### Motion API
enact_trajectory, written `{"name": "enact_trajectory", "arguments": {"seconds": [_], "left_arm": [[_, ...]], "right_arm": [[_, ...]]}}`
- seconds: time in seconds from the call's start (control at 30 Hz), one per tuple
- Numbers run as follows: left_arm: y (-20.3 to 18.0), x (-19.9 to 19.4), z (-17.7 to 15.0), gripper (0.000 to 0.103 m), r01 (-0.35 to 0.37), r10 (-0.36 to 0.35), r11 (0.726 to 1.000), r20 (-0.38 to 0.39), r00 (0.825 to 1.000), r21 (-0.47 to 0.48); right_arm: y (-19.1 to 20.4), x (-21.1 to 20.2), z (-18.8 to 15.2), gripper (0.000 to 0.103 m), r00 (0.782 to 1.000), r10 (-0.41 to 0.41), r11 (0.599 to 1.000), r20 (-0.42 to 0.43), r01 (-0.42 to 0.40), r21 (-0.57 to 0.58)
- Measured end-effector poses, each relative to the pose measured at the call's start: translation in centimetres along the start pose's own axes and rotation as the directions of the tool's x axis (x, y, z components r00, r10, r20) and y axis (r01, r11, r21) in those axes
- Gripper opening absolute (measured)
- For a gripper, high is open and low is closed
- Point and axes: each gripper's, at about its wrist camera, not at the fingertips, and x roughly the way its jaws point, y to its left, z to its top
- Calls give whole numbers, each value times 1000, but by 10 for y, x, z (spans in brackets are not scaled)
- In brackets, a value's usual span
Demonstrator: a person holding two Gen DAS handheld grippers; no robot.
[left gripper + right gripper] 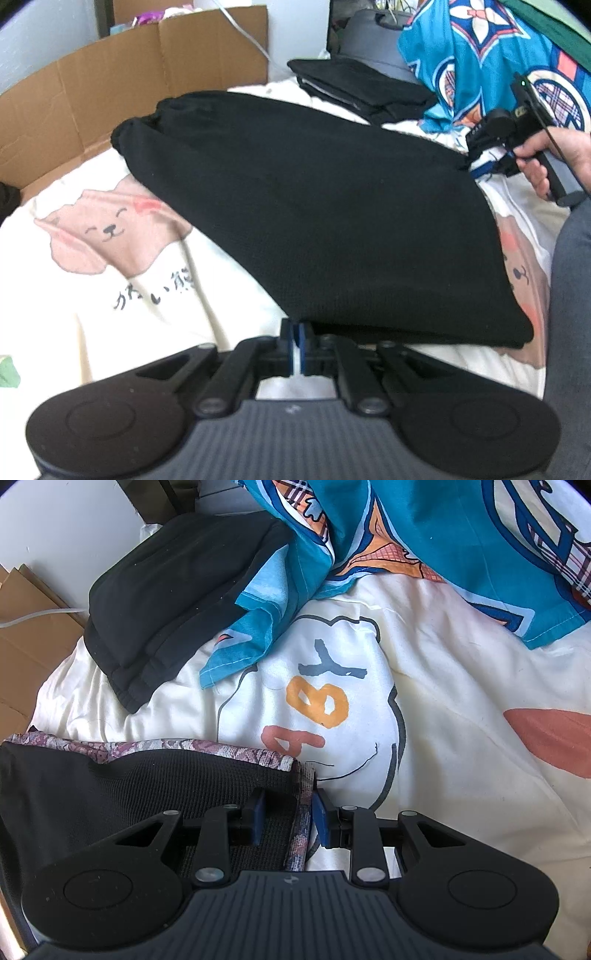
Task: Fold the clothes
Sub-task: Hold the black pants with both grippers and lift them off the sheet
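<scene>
Left wrist view: your left gripper (296,345) has its blue pads pressed together at the near edge of the black garment (314,206); whether any cloth is caught between them cannot be told. The garment lies spread across the cream bedspread (110,295) on the bed, its gathered end pointing toward the cardboard box (110,85). At the garment's far right corner you can see your right hand (557,158) gripping the other tool's handle. A folded black pile (362,92) sits beyond, next to a blue patterned cloth (480,55).

Right wrist view: your right gripper (288,819) stands partly open, its fingers astride the garment's corner where a floral-patterned band (299,812) runs along the edge. The left pad rests on the black mesh fabric (129,782); the right pad sits just beside the band, over the bedspread. The folded black pile (166,590) lies further off, with the blue patterned cloth (424,535) overlapping it.
</scene>
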Motion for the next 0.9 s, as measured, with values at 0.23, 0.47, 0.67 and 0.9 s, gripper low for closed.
{"name": "enact_trajectory", "arguments": {"seconds": [0.23, 0.47, 0.67, 0.9], "left_arm": [[-1, -13, -6, 5, 24, -24, 999, 3, 1000, -23], [10, -21, -1, 9, 14, -12, 999, 51, 999, -45], [4, -5, 19, 9, 23, -21, 999, 53, 998, -41], [-4, 19, 20, 9, 32, -33, 999, -31, 999, -41]], "right_arm": [[-6, -4, 0, 31, 1000, 20, 998, -1, -20, 53], [-5, -9, 0, 33, 999, 30, 998, 15, -31, 56], [-3, -13, 1, 33, 999, 25, 999, 33, -26, 46], [-3, -15, 3, 33, 997, 34, 999, 62, -36, 39]]}}
